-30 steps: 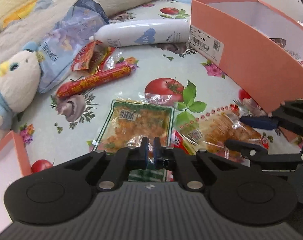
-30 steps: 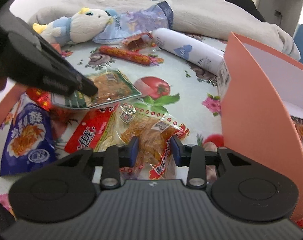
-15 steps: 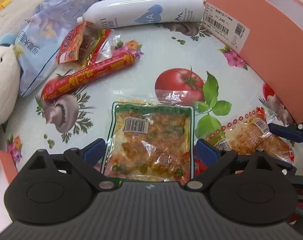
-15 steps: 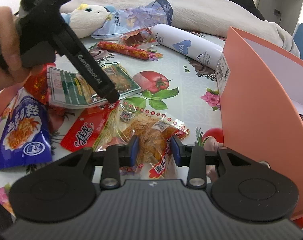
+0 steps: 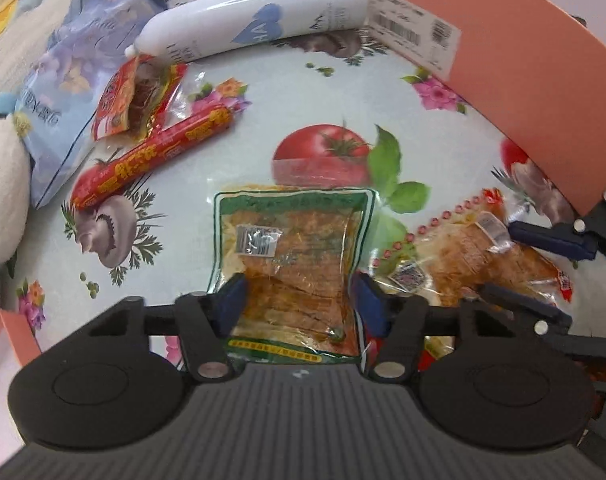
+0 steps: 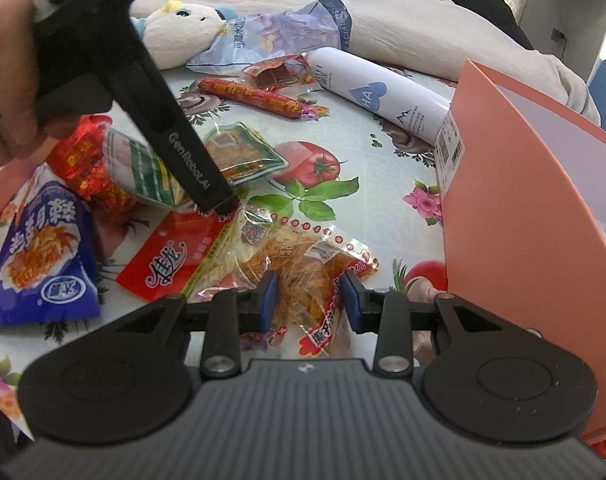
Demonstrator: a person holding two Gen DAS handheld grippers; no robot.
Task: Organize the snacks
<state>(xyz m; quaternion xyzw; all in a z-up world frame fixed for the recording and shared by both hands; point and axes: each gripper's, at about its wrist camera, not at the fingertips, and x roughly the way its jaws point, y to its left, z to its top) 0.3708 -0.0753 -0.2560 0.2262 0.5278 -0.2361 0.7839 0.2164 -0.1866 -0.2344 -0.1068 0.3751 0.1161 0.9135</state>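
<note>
Left gripper (image 5: 299,304): fingers spread wide on either side of the green-edged snack pack (image 5: 291,256), pads at its near sides; whether they press it cannot be told.
Right gripper (image 6: 309,300): fingers parted around the clear pack of orange strips (image 6: 303,268); a firm pinch cannot be told.
Near packs, counted: one green-edged, one clear orange, one red flat pack (image 6: 175,260) under the clear one's left end, one blue-purple bag (image 6: 39,248) at far left, one crinkled red pack (image 6: 91,168) beside the green one.
Farther snacks: one red sausage (image 5: 151,160) lying slantwise, one small red-and-clear packet (image 5: 135,100) touching its far end.
Other things: one white bottle (image 5: 255,20) on its side, mouth toward the small packet; one pale blue pouch (image 5: 67,84); one plush toy (image 6: 179,36).
Boxes: one orange box (image 6: 515,208) at right, tall wall close beside the right gripper; one orange corner (image 5: 7,344) at near left.
Open room: bare tomato-print cloth (image 5: 323,156) between the green pack and the bottle.
</note>
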